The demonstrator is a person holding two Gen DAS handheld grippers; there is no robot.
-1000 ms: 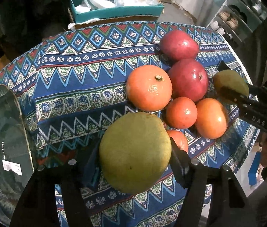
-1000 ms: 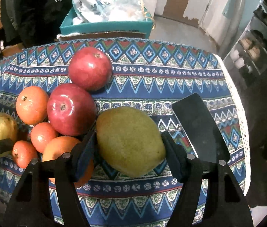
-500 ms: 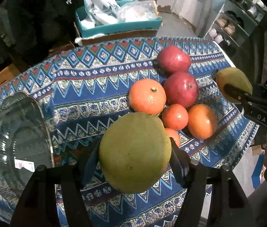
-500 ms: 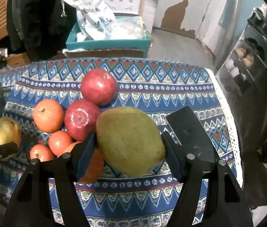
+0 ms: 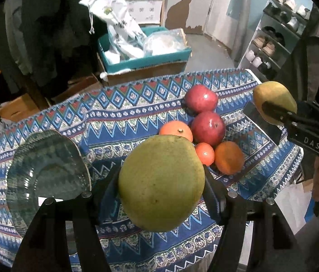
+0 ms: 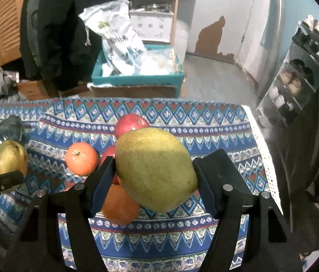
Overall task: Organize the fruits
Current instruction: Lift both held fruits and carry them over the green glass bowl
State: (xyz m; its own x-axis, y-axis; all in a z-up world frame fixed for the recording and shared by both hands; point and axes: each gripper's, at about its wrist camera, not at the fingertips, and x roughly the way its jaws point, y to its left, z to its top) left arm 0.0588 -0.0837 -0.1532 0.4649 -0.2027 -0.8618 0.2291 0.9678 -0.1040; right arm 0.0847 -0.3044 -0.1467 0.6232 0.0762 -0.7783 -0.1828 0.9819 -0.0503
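Both jaws clamp green fruit: left gripper a pear, right gripper a mango. Only the left view shows the glass plate whole.

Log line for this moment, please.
left gripper: shut on pear | right gripper: shut on mango | bowl: empty

— What's beyond the counter with the patterned cloth?
— At twelve o'clock, a teal box holding white printed bags.
— And off to two o'clock?
— A shoe rack. Dark coats hang at eleven o'clock.
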